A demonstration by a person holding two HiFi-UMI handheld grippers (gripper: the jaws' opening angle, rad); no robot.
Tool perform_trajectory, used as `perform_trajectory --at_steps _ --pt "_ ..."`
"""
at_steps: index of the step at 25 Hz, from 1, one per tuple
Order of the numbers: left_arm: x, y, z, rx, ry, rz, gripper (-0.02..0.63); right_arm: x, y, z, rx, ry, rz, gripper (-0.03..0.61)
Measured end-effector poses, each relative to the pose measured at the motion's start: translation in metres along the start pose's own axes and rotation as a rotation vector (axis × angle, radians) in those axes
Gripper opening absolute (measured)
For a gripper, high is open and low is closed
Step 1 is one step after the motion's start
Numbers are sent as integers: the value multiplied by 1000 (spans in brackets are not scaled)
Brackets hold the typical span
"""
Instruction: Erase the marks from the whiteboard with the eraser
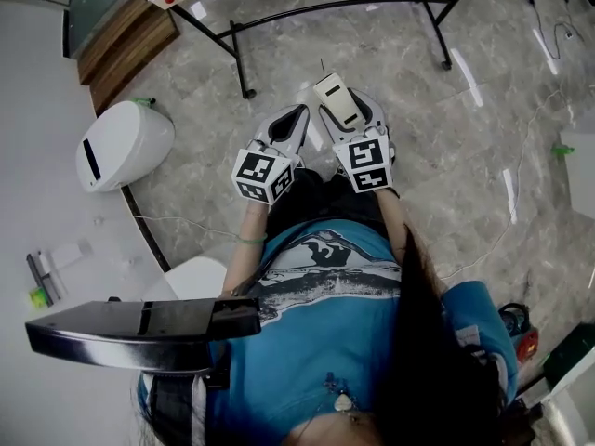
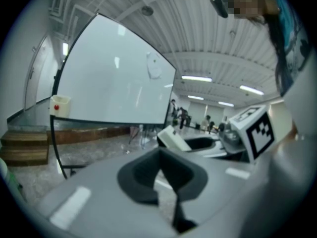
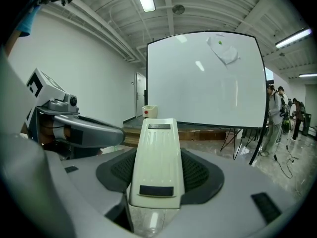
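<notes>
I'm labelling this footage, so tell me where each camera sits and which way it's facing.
Head view: on the person's head, facing steeply down at torso and both grippers.
Left gripper view: on the left gripper, facing the whiteboard; its shut jaws show.
Right gripper view: on the right gripper, facing the whiteboard; jaws grip the eraser.
Shared: both gripper views show the whiteboard and eraser.

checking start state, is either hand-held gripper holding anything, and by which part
The right hand-held gripper clamps the eraser by its two long sides. The left hand-held gripper is shut, empty.
</notes>
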State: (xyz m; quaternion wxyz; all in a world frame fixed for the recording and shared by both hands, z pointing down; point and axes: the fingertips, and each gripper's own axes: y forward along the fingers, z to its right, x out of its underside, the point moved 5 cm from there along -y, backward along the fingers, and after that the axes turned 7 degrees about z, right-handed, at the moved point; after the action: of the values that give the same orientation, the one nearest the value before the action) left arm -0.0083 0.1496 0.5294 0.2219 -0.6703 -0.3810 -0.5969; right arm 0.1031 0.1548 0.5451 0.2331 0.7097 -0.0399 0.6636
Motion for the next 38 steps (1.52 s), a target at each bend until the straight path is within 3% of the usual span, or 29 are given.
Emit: perform_trajectory --at_steps 7,22,38 --pt "0 -16 -9 23 -5 3 5 -6 8 -17 12 17 -7 264" --pt "13 -99 -78 58 -42 -2 5 -2 36 -127 31 -12 -92 264" --pt "4 -127 -88 55 -32 38 5 -9 29 -157 43 -42 -100 264"
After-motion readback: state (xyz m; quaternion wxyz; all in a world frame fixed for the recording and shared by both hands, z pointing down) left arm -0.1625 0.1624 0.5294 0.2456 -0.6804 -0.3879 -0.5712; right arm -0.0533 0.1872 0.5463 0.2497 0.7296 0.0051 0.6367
